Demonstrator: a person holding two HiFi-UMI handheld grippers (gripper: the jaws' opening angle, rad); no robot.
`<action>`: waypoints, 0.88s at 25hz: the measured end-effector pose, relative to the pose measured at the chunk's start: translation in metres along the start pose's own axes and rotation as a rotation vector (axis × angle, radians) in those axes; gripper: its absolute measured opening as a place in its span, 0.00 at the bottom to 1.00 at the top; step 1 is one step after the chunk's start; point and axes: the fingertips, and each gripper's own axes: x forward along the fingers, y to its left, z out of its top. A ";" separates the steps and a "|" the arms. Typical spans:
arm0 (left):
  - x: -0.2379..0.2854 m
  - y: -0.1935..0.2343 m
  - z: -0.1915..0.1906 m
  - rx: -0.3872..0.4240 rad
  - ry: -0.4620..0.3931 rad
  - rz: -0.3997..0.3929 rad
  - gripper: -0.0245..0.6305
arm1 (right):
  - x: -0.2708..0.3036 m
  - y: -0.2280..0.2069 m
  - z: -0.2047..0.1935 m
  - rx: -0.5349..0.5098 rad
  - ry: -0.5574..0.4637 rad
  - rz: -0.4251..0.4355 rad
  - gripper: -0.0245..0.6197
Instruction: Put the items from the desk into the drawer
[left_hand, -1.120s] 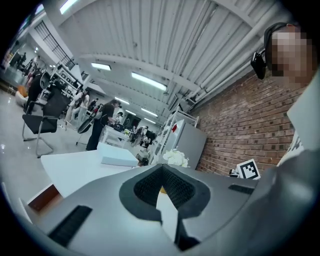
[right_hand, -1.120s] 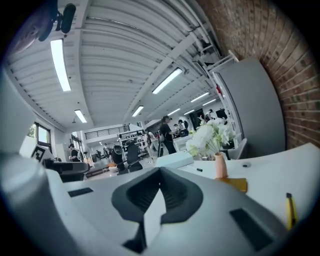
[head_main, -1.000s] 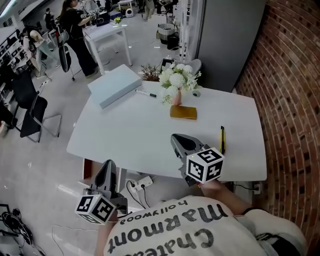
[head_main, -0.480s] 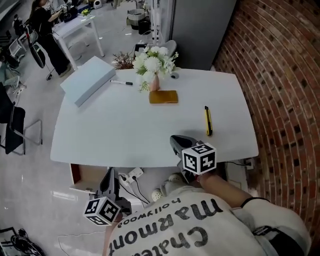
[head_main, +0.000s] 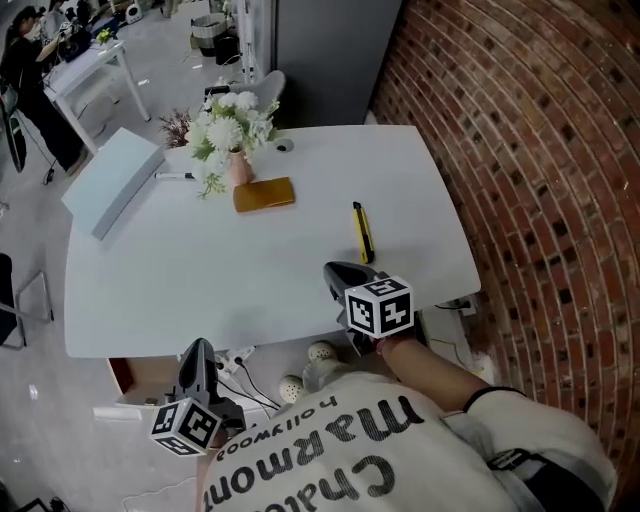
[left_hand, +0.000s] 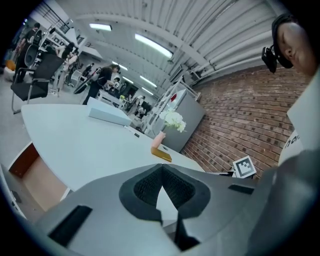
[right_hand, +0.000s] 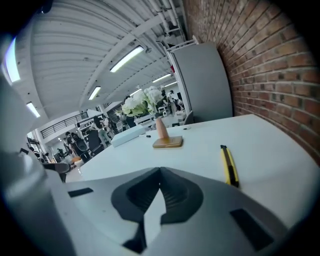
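On the white desk (head_main: 200, 280) lie a yellow utility knife (head_main: 361, 231), a flat golden-brown box (head_main: 264, 194), a black marker (head_main: 175, 176) and a long pale-blue box (head_main: 112, 180). My right gripper (head_main: 333, 272) hangs over the desk's front edge, just short of the knife (right_hand: 229, 165), shut and empty (right_hand: 160, 172). My left gripper (head_main: 198, 350) is below the front edge at the left, its tips together with nothing in them (left_hand: 161, 167). An open drawer (head_main: 128, 376) with a brown inside shows under the desk's left front, also in the left gripper view (left_hand: 31, 171).
A pink vase of white flowers (head_main: 229, 135) stands at the back beside the golden box. A small ring (head_main: 284, 146) lies behind it. A brick wall (head_main: 520, 160) runs along the right. Cables and a power strip (head_main: 238, 356) lie on the floor under the desk.
Both grippers have sunk. The right one has drawn back to the desk's front edge, close to the yellow knife. The left one has dropped lower beside the open drawer.
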 end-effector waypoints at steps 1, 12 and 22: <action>0.005 -0.003 0.000 0.000 0.004 -0.006 0.04 | -0.002 -0.008 0.000 0.006 0.002 -0.013 0.04; 0.050 -0.035 -0.003 -0.002 0.037 -0.042 0.04 | -0.014 -0.096 0.001 0.059 0.031 -0.154 0.14; 0.066 -0.044 0.004 0.016 0.041 -0.013 0.04 | -0.007 -0.150 -0.011 0.097 0.104 -0.226 0.31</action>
